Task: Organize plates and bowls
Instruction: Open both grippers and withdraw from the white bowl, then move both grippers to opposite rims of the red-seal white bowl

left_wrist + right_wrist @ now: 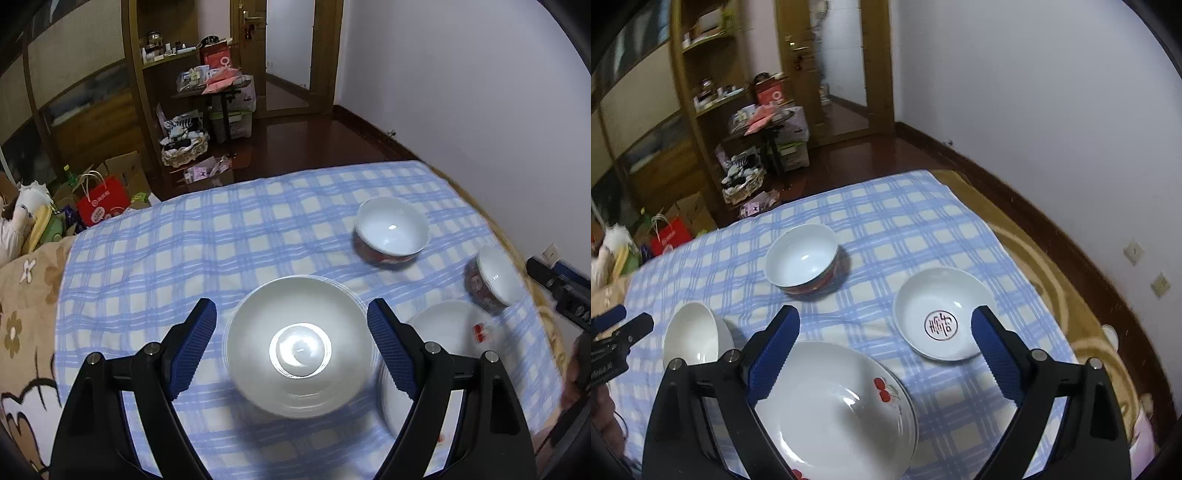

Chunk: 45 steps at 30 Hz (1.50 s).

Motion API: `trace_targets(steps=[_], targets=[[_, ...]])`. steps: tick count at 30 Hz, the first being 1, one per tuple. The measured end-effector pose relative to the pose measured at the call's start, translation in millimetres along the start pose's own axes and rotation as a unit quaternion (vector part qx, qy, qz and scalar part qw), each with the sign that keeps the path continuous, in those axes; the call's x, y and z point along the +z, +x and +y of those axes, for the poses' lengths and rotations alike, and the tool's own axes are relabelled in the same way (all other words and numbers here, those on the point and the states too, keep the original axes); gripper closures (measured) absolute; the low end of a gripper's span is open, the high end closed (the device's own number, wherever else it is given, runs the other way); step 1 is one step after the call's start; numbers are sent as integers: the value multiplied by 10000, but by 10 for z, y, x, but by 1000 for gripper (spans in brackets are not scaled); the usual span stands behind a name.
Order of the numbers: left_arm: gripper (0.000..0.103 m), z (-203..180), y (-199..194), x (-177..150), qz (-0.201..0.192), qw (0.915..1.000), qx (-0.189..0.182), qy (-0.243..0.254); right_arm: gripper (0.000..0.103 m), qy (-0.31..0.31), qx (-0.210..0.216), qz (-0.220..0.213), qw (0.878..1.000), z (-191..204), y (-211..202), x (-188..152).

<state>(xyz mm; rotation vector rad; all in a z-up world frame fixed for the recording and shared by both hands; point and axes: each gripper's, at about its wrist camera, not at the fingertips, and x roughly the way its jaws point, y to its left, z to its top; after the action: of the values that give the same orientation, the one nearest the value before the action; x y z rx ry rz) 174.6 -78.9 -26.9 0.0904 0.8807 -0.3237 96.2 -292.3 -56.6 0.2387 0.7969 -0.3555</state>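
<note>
The left gripper (291, 332) hangs above a plain white bowl (299, 350) on the blue checked cloth (184, 240), jaws wide apart and clear of its rim. Further right stand a red-patterned bowl (391, 230), another tilted bowl (493, 280) and a white plate (447, 328).

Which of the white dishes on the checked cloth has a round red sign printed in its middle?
The shallow dish at the right, standing alone. The big plate has red cherries; the other bowls are plain inside.
</note>
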Motion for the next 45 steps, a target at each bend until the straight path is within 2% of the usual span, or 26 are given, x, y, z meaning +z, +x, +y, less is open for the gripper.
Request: trace_targets(steps=[3,9,19,22,27,36,39,41,43,45], targets=[[20,-200,-65,73,-29,9998,-159,84,5,107,35,-31,9999,-118,7,24],[20,-740,-81,152,-102,9975,-131,683,5,226,42,-221,9995,-334,-14,32],[20,-1374,114,332,-175,9941,-703,803,5,334,-300,-427,9981,-726,37,35],[20,-1534,228,362,-94,9929,-843,833,5,442,-346,-447,9974,-837,66,24],[20,-1718,467,345,132,9908,-1111,758,5,498,-297,-288,9979,-976,197,-22],[20,-1961,898,295,547,9883,-1117,879,5,823,-160,33,9965,-1132,486,-139],[20,-2060,992,286,636,9862,-1103,1060,10,1012,-122,174,9946,-1202,611,-172],[20,-2091,1044,278,669,9856,-1075,1119,13,1249,110,299,9917,-1254,707,-190],[20,-2121,1129,265,769,9845,-1090,1141,22,1513,298,464,9870,-1297,814,-205],[20,-2131,1235,264,934,9816,-1216,1137,24,1586,359,570,9850,-1305,883,-220]])
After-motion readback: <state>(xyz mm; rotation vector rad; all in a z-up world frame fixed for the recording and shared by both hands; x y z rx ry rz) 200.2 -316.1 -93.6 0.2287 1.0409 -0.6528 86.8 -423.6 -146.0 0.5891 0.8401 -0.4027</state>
